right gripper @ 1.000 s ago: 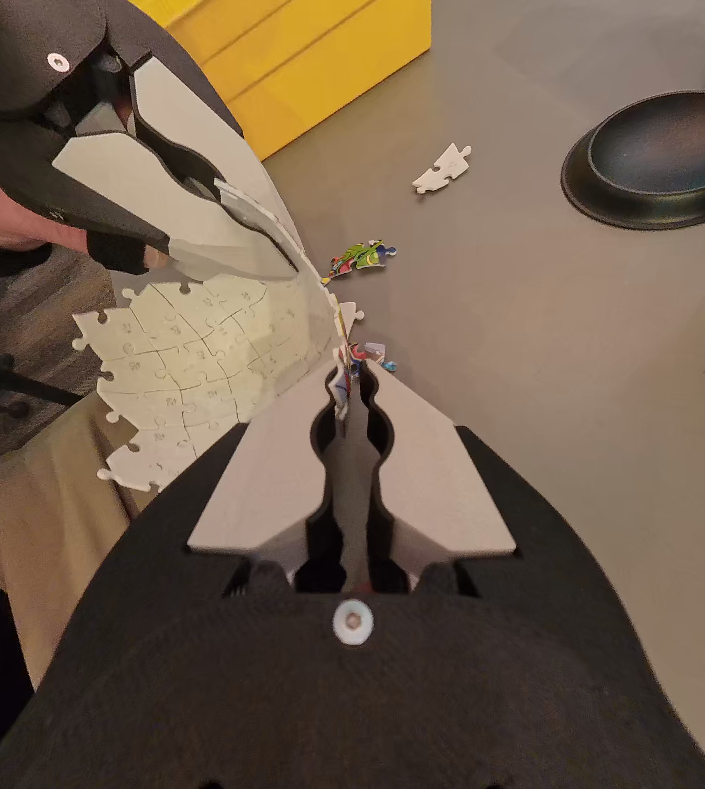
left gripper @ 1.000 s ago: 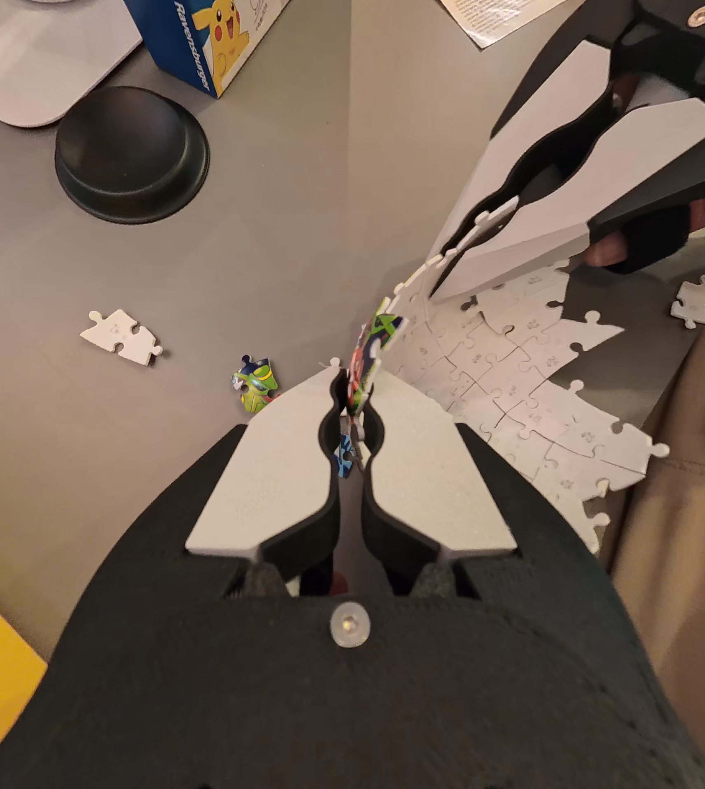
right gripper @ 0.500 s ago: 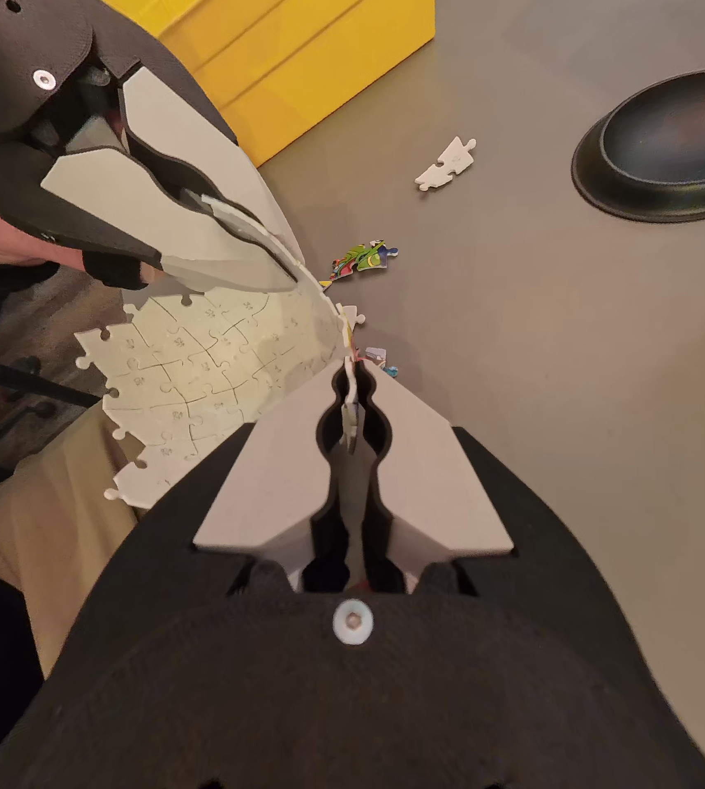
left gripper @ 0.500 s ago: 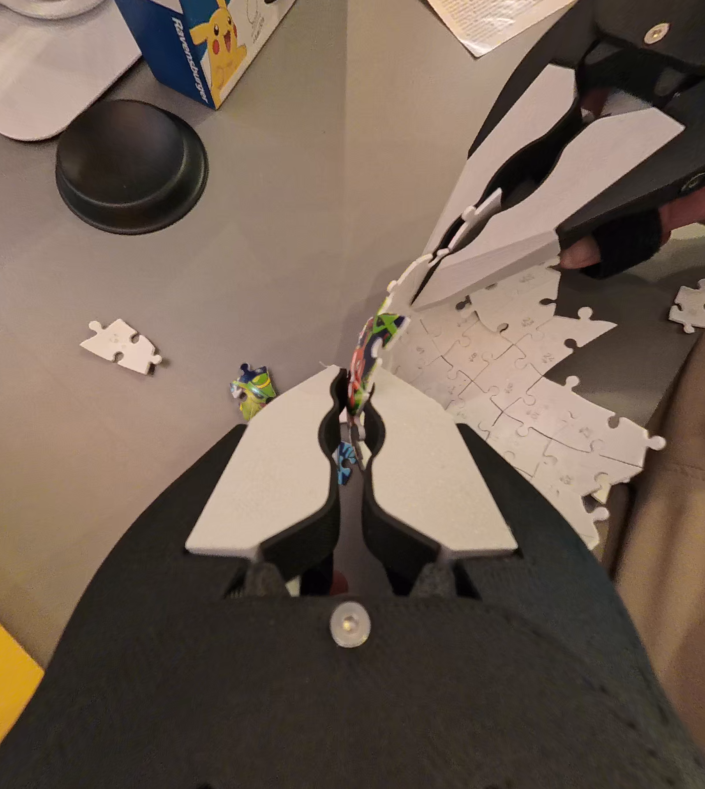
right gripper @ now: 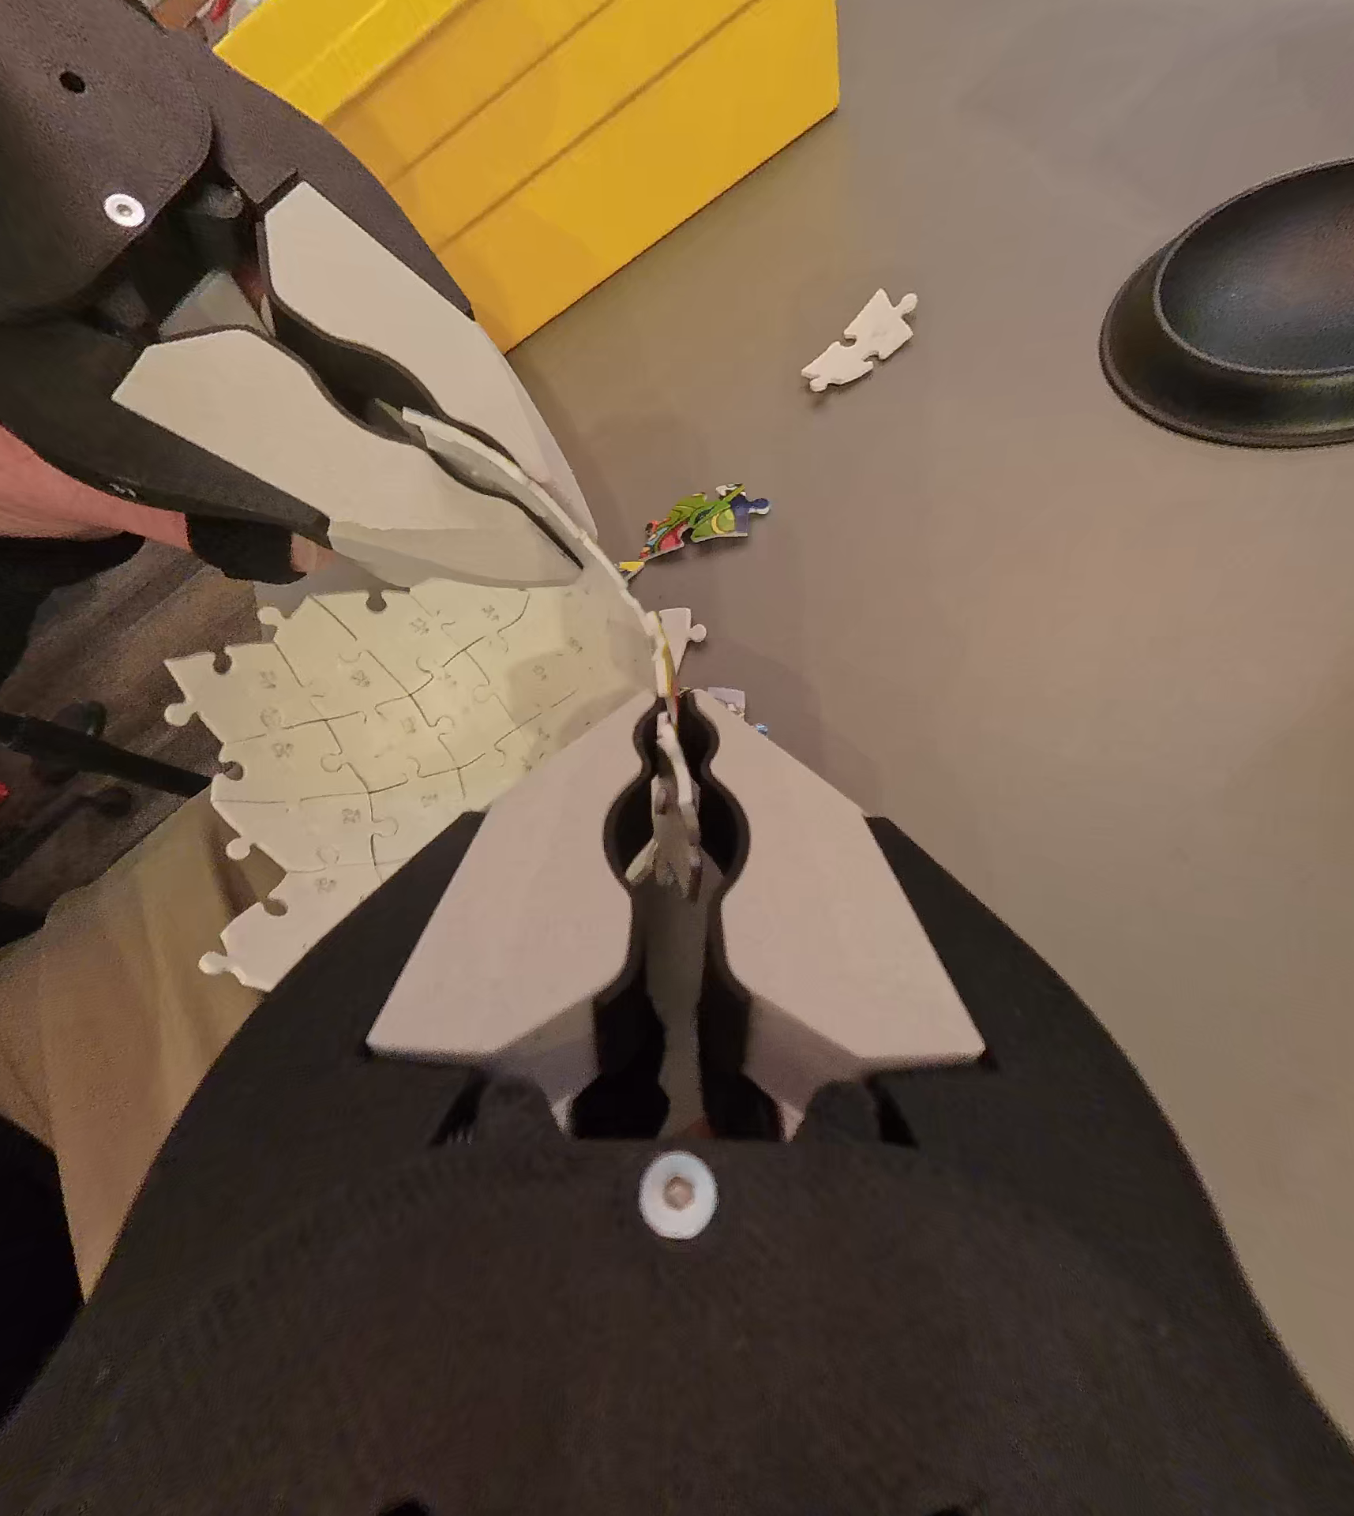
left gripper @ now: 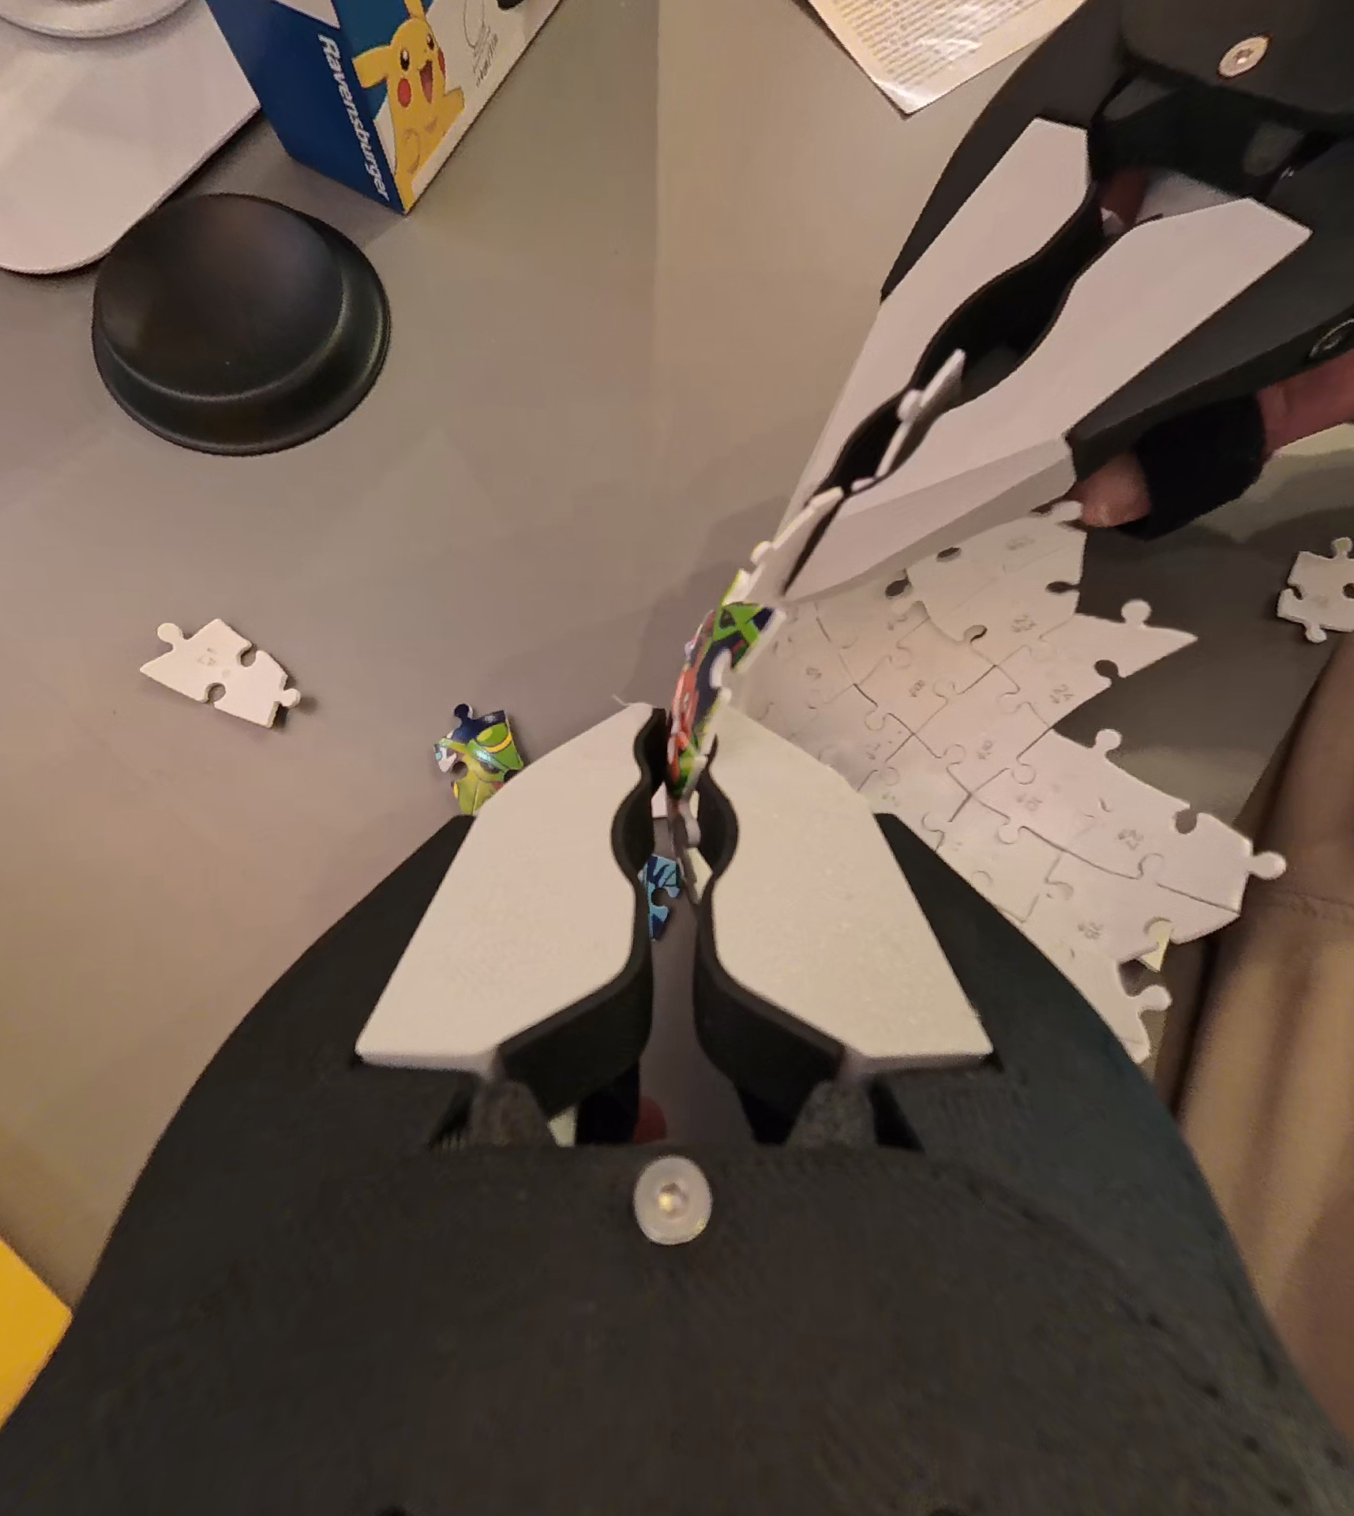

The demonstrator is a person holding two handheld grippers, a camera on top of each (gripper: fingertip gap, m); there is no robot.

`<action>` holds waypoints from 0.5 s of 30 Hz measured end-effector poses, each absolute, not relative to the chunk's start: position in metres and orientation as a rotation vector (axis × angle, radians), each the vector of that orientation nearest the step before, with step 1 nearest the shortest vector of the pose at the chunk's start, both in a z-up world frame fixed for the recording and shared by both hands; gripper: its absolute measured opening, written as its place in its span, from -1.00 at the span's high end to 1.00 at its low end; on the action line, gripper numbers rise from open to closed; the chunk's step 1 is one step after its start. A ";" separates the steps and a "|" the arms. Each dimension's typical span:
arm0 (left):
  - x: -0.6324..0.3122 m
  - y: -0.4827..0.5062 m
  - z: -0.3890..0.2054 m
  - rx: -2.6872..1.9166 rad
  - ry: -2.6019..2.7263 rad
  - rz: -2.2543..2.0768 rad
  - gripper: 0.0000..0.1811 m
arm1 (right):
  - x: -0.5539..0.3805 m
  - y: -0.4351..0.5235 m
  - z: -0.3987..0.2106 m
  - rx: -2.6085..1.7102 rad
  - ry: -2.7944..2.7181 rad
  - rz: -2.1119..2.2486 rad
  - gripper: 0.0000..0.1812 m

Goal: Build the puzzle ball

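A partly built puzzle ball, a curved shell [left gripper: 985,738] of joined pieces, shows its white numbered inner face and is held in the air over the table's edge. My left gripper [left gripper: 681,726] is shut on the shell's coloured rim. My right gripper [right gripper: 677,710] is shut on another stretch of the rim, which reaches deep between its fingers. Each gripper also shows in the other's view: the right one [left gripper: 792,574] and the left one [right gripper: 587,558]. The shell [right gripper: 378,714] spans the space between them.
Loose pieces lie on the grey table: a white pair [left gripper: 222,673], a colourful one [left gripper: 480,751], a blue one [left gripper: 661,890], a white one [left gripper: 1325,586]. A black round stand [left gripper: 238,320], a blue box [left gripper: 394,90] and a yellow box [right gripper: 575,139] stand farther off. Left tips to right tips: about 5 cm.
My right gripper has slid farther onto the shell's rim, so the rim now sits deeper between its fingers. My left gripper keeps its hold. The shell has shifted slightly.
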State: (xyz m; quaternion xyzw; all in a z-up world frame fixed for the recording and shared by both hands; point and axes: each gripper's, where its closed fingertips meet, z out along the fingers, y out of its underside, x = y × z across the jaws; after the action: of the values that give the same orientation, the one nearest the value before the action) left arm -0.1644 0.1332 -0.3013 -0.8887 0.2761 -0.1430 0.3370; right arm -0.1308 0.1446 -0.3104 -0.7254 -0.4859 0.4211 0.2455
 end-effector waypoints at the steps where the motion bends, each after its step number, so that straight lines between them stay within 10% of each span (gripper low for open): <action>1: -0.164 0.133 -0.301 -2.313 0.720 -0.376 0.96 | -0.130 0.144 -0.310 -1.977 -1.344 1.147 0.95; 15: -0.162 0.135 -0.301 -2.310 0.723 -0.360 0.96 | -0.121 0.145 -0.316 -2.031 -1.395 1.137 1.00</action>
State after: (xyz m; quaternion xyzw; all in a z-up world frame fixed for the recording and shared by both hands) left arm -0.1621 0.1351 -0.3005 -0.8877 0.2780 -0.1383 0.3401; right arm -0.1213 0.1445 -0.3162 -0.7315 -0.5023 0.4094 0.2122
